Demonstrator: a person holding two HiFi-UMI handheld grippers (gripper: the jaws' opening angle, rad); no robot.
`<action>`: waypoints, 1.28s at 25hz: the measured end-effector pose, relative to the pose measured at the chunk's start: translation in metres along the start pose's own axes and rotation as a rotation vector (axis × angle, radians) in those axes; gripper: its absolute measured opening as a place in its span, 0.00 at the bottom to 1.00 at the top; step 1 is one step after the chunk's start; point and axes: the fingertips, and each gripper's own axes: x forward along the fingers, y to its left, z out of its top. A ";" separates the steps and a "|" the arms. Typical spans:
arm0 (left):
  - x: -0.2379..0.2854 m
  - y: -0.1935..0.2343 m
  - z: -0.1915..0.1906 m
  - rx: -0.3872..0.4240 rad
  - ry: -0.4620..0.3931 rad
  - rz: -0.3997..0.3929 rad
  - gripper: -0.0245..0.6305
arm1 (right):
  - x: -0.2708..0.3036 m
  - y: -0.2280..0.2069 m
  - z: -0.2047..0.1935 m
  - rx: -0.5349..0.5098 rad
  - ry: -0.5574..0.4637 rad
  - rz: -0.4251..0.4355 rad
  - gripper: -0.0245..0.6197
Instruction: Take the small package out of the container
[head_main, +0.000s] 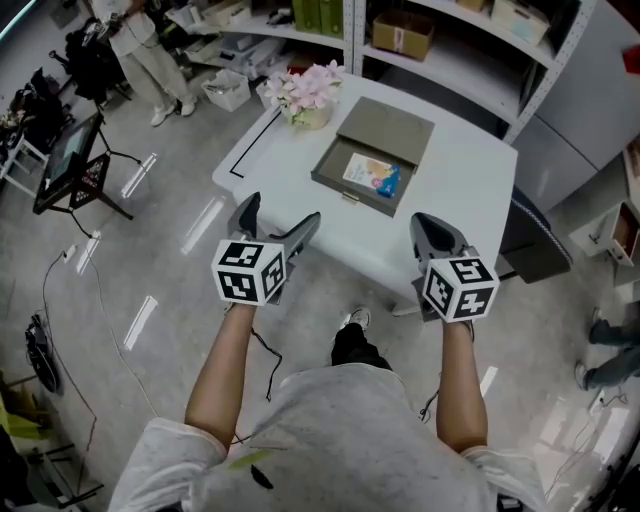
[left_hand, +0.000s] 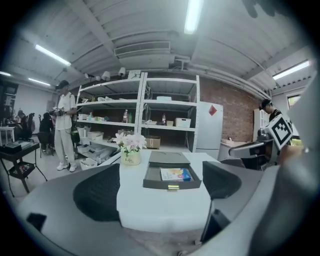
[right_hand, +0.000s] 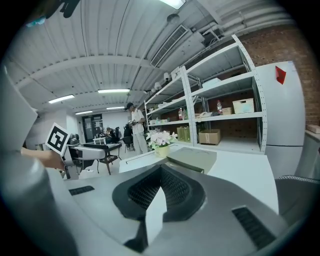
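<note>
The left tool hangs in front of the near edge of the white tabletop, off the surface. Its jaws are spread wide, and the left gripper view shows nothing between them except the tabletop farther off. The right tool hangs beside it at the same near edge, with its jaws drawn together at the tips and nothing caught between them.

The grey container sits in the middle of the tabletop, well apart from both tools. Its lid is folded back flat on the far side. The small package, printed in yellow and blue, lies flat inside the open tray toward its right side. Neither tool touches it.

A flower pot of pale pink blooms stands near the far left corner of the tabletop, just beside the lid's left edge.
</note>
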 end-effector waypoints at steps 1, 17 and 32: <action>0.011 0.002 0.003 0.008 0.011 -0.011 0.80 | 0.007 -0.006 0.003 0.005 0.000 -0.001 0.05; 0.170 -0.036 0.005 0.291 0.265 -0.332 0.80 | 0.073 -0.099 0.026 0.075 0.003 -0.054 0.05; 0.247 -0.080 -0.060 0.795 0.636 -0.643 0.80 | 0.084 -0.157 0.023 0.141 -0.012 -0.102 0.05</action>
